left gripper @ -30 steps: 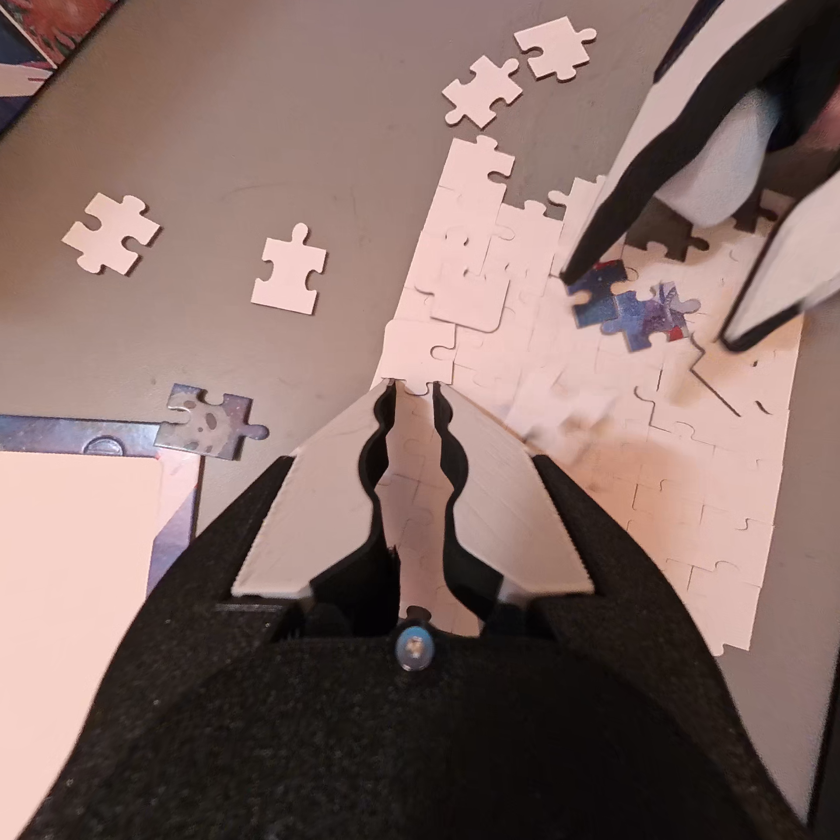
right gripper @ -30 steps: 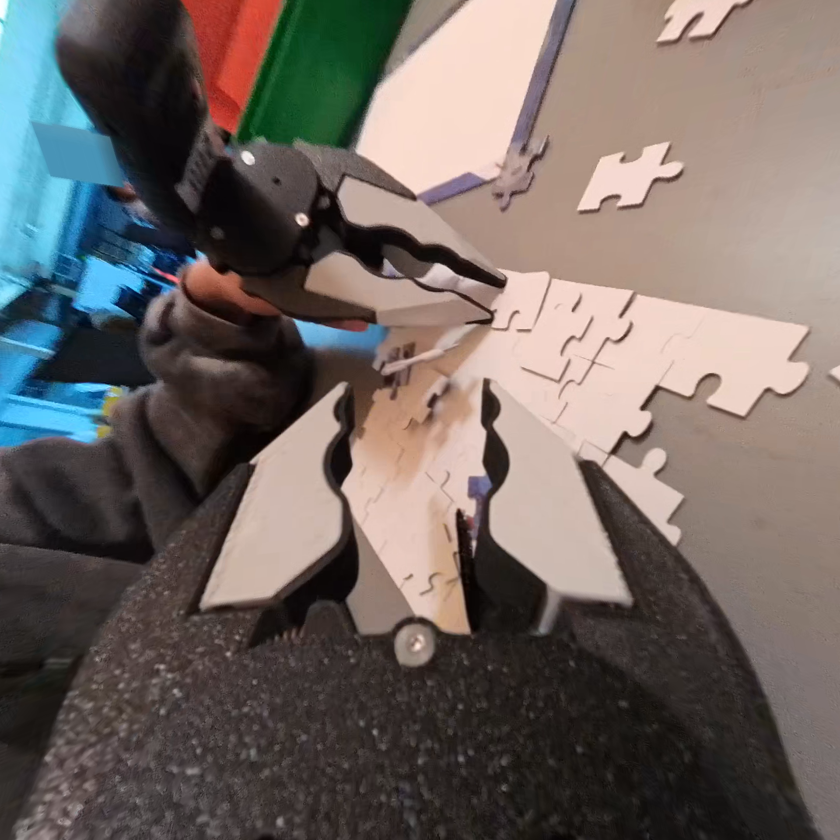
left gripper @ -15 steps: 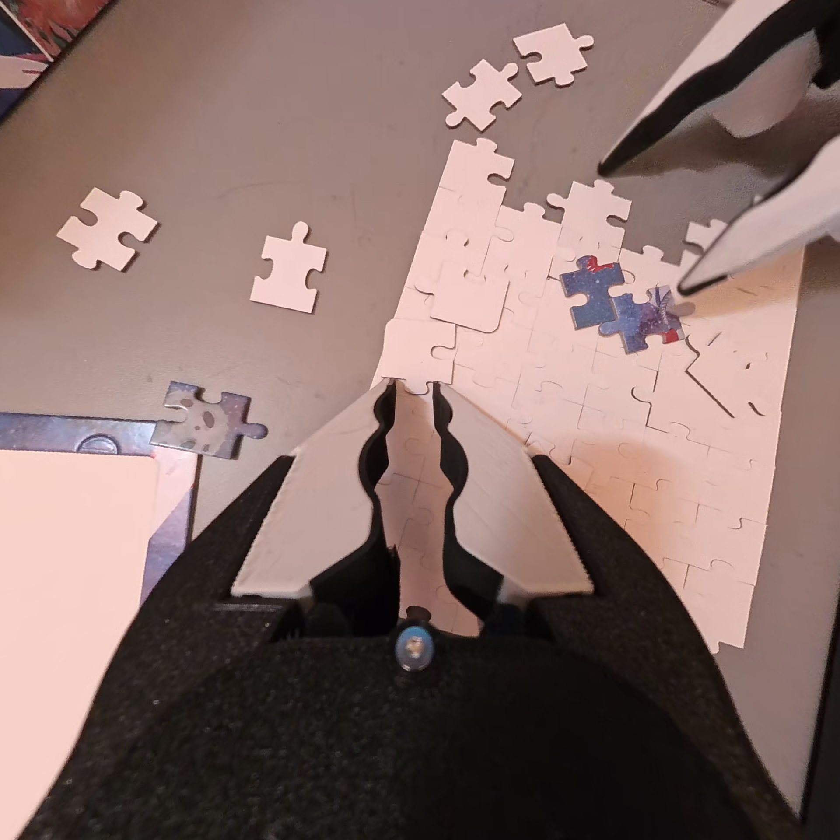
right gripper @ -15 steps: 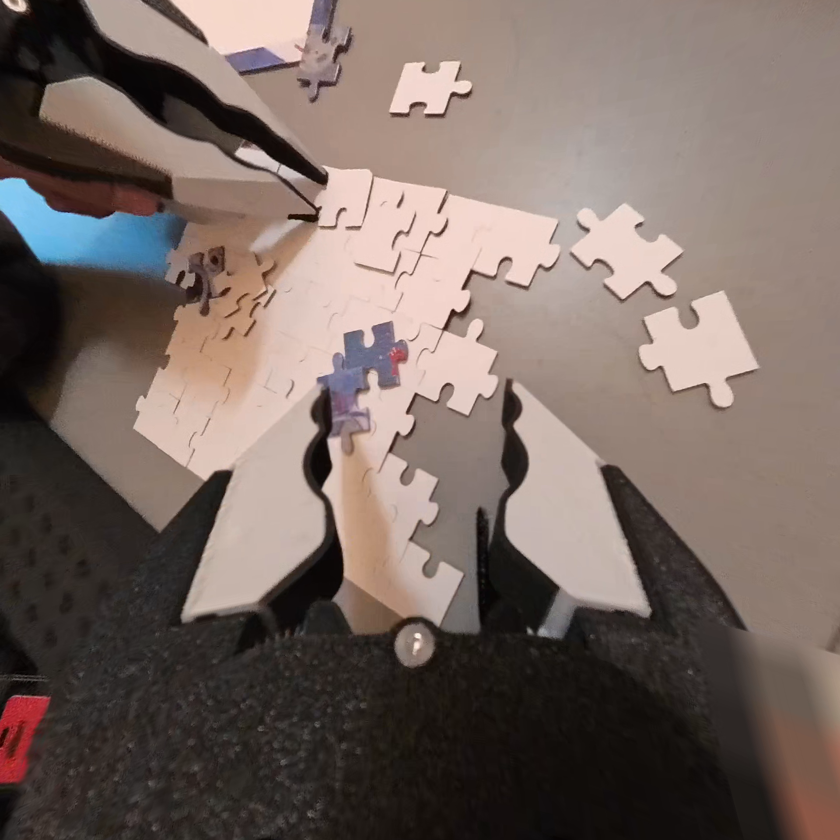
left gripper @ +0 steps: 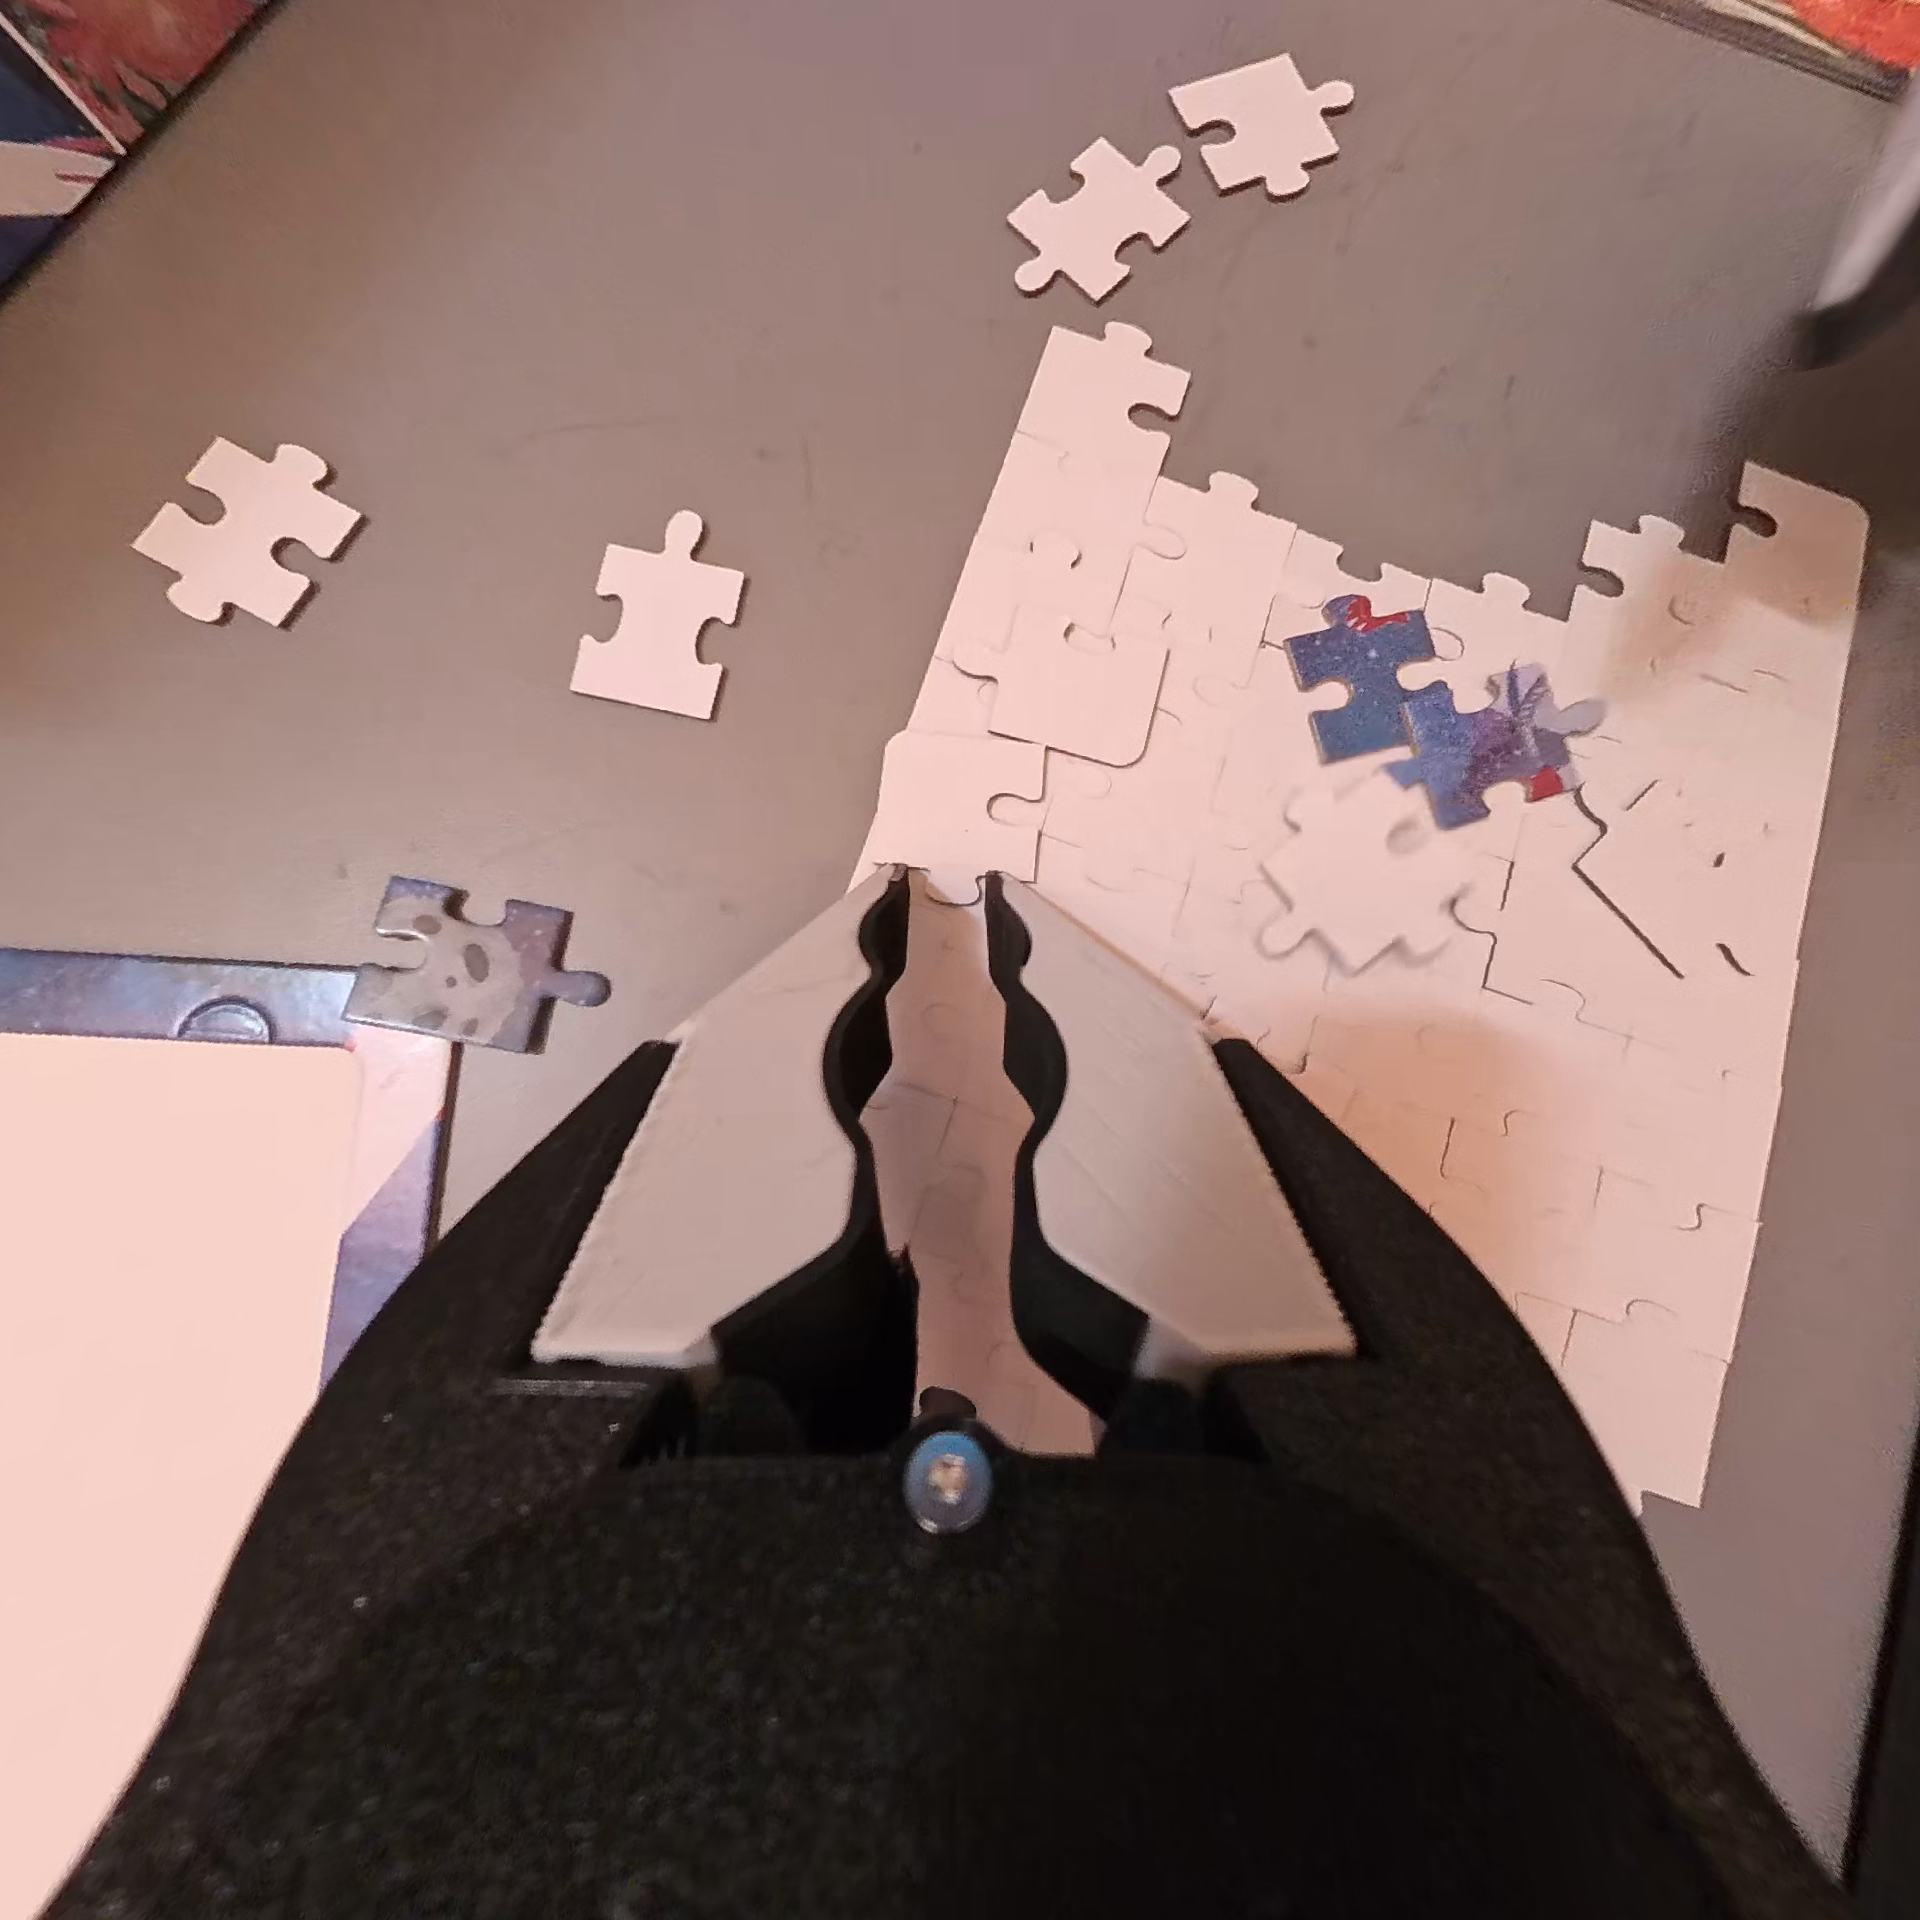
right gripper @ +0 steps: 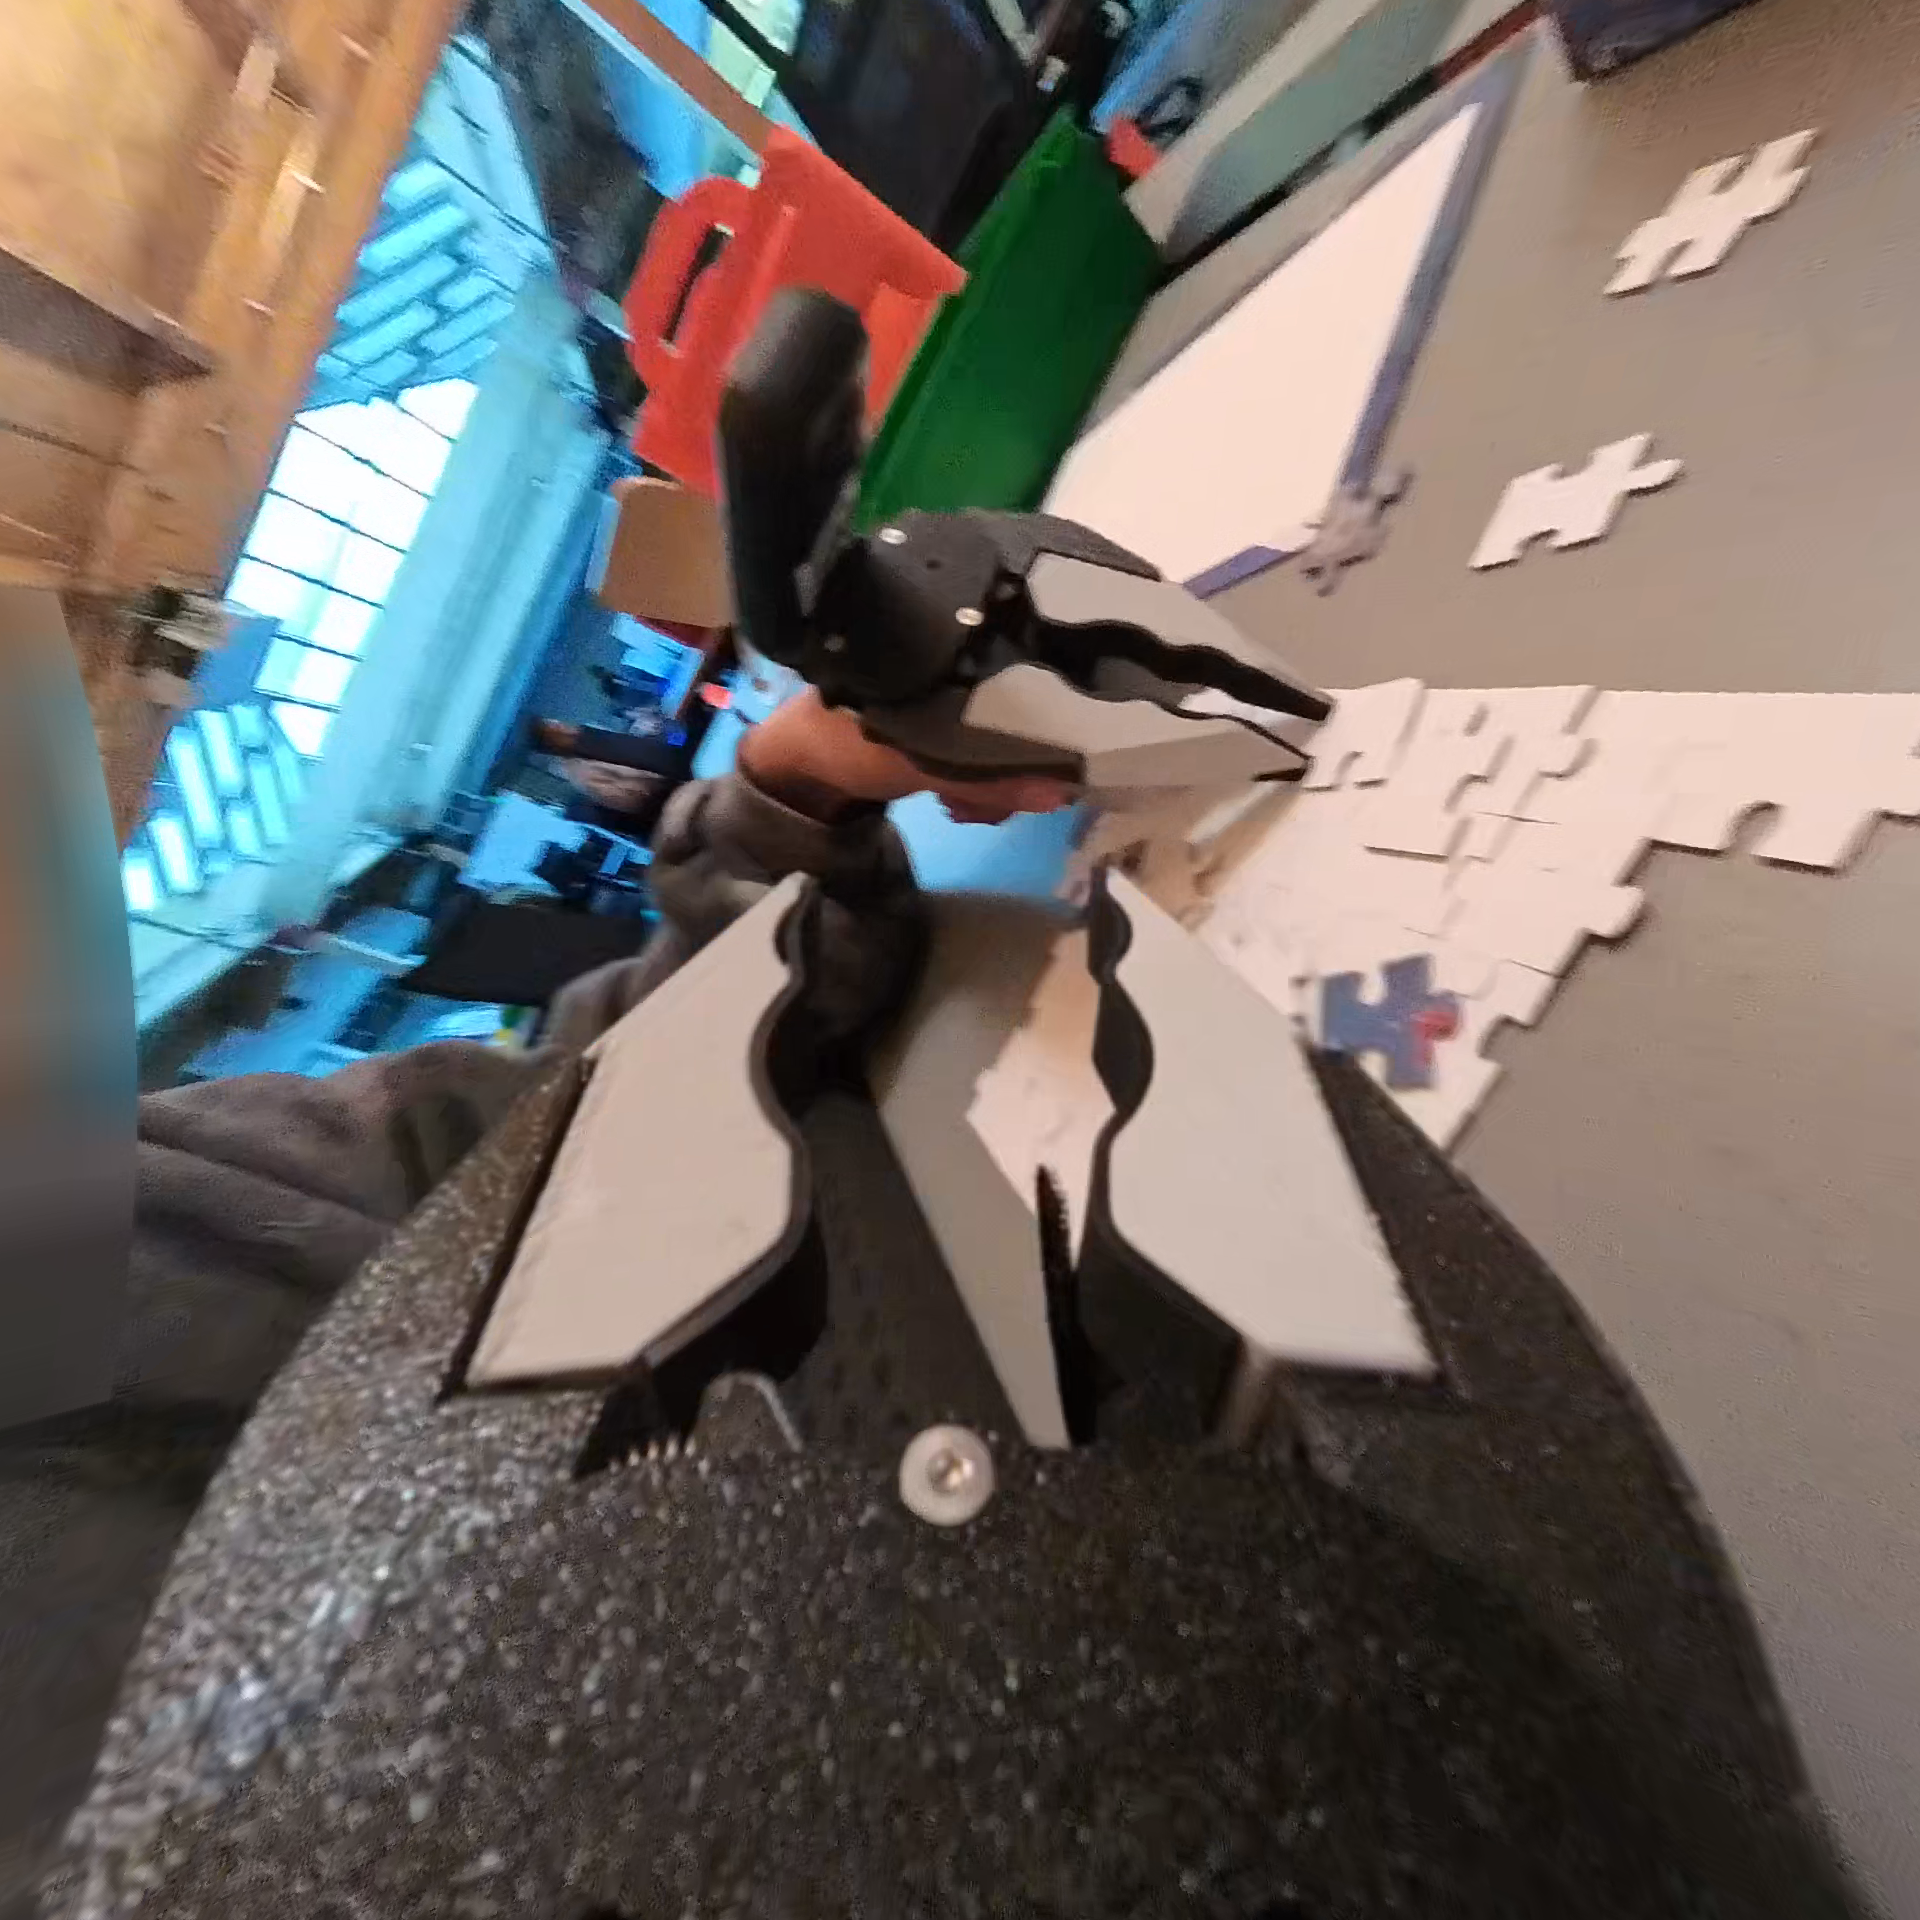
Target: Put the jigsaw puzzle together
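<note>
A large block of joined white, face-down puzzle pieces [left gripper: 1558, 1091] lies on the grey table [left gripper: 623, 312]. Two joined blue face-up pieces [left gripper: 1371, 686] rest on it, and a blurred white piece [left gripper: 1361, 883] sits just below them. My left gripper [left gripper: 943, 878] is nearly closed, its tips at the block's near-left edge with a white piece's tab between them. It also shows in the right wrist view [right gripper: 1304, 743]. My right gripper [right gripper: 951, 883] is open and empty, lifted and tilted beside the block. It is a blur at the top right of the left wrist view [left gripper: 1860, 260].
Loose white pieces lie left [left gripper: 249, 530] [left gripper: 660, 623] and beyond the block [left gripper: 1101, 218] [left gripper: 1262, 125]. A dark face-up piece [left gripper: 478, 961] touches a blue-edged white board [left gripper: 156, 1299]. A grey sleeve [right gripper: 312, 1143] and red and green objects [right gripper: 997, 343] show in the right wrist view.
My right gripper has lifted off the block and swung away to the right, staying open. A blurred white piece now shows on the block below the blue pair. My left gripper has held still.
</note>
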`<state>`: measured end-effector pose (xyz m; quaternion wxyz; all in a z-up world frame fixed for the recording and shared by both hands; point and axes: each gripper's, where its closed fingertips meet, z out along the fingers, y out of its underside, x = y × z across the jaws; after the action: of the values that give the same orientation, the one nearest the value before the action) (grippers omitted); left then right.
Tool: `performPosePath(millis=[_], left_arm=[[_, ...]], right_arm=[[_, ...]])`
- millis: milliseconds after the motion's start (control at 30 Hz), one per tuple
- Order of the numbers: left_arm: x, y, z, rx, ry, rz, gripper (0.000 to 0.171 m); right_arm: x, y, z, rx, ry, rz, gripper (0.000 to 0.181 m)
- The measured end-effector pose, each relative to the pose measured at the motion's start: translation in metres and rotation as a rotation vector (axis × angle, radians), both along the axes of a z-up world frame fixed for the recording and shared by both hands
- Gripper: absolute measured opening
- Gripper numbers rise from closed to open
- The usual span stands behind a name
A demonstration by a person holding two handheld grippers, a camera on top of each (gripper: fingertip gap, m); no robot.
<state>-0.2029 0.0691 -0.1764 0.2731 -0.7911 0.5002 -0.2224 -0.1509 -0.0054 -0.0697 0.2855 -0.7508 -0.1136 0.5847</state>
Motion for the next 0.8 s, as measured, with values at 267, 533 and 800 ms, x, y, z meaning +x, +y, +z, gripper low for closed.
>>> performPosePath(millis=[267, 533, 800], left_arm=[[0.000, 0.000, 0.000, 0.004, 0.000, -0.005, 0.015], [0.004, -0.002, 0.000, -0.001, -0.005, -0.005, 0.015], [0.001, -0.004, 0.000, -0.011, 0.010, -0.017, 0.014]], right_arm=[[0.036, -0.001, -0.098, 0.163, -0.809, -0.044, 0.056], [-0.011, -0.023, -0.087, 0.027, -0.533, 0.056, 0.050], [0.044, -0.008, -0.088, 0.085, -0.748, -0.084, 0.065]])
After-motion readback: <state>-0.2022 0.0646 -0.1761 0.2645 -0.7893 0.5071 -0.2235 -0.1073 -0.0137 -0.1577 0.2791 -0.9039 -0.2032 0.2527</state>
